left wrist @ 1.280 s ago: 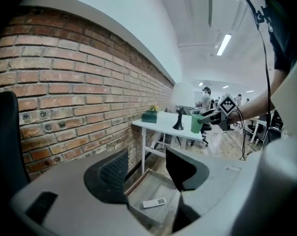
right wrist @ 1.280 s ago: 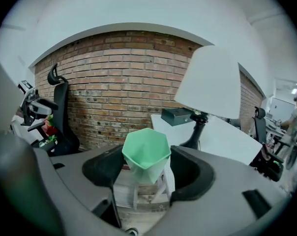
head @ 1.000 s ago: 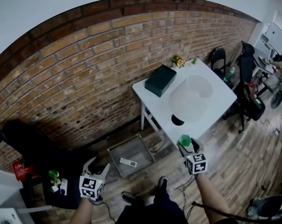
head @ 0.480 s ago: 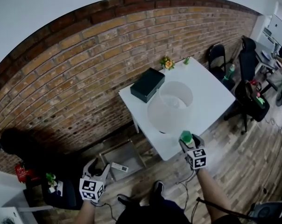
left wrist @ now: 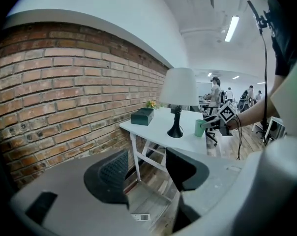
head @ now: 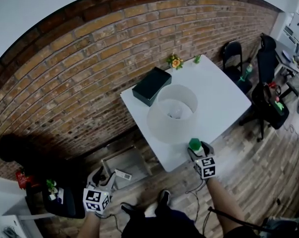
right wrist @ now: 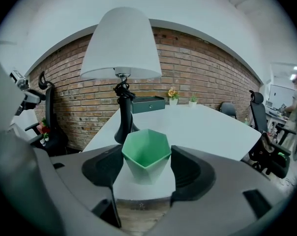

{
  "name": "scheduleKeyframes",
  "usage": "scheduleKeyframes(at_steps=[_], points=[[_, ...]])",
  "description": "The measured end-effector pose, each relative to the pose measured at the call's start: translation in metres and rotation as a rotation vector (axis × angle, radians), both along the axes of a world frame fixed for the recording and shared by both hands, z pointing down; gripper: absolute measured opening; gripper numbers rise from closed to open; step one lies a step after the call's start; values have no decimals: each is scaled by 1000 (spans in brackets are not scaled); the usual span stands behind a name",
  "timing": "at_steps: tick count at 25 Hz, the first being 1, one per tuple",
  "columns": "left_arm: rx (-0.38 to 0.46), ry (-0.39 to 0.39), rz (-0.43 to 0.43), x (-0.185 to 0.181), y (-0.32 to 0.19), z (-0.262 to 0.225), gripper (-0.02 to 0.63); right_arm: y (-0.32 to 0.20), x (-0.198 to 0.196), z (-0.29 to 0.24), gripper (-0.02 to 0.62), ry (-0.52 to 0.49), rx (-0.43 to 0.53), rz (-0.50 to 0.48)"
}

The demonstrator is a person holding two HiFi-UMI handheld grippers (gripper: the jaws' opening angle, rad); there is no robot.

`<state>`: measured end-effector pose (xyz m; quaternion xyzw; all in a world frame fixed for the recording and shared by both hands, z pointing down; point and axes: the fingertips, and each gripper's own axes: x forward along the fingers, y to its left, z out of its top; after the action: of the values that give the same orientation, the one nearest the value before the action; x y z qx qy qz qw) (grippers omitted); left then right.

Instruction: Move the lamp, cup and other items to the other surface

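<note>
At the near edge of the white table [head: 224,98], the right gripper [head: 196,148] is holding the green cup [right wrist: 146,154]. Its two fingers [right wrist: 190,173] are pressing on the cup's sides, so they are standing quite wide apart. The lamp [head: 172,114] with the white shade is standing on the table just behind the cup. A dark box [head: 151,86] is lying past it, near the brick wall [head: 65,73]. The left gripper [left wrist: 147,176] is hanging over the floor beside the table. Its fingers [left wrist: 111,176] are standing partly open with nothing between them.
</note>
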<state>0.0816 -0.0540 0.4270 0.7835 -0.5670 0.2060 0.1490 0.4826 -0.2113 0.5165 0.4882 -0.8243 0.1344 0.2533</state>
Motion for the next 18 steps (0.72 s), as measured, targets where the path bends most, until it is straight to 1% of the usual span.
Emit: scheduleKeyframes(at_steps=[2,4,5,6,10,15,18], points=[[-5,-4,2,3,-3,2,236,0,1,2,307,-1,14,-4],[-6,-6,5,6,-5,3,236,2,0,6,319,8,2,-12],[-4,-6,9,8,-5,3,236,4,0,8,353,4,-2,-14],[-1,-9,14,9,-6,3,236,5,0,8,368,-4,0,-14],[1,-9,25,14,-5,4,236,14,4,2,370,-21,22,-8],[-10,3,45,14,5,10,236,35,8,0,351,-16,16,9],[-3,7,66,9,12,10,236,50,4,-20,340,-13,52,36]])
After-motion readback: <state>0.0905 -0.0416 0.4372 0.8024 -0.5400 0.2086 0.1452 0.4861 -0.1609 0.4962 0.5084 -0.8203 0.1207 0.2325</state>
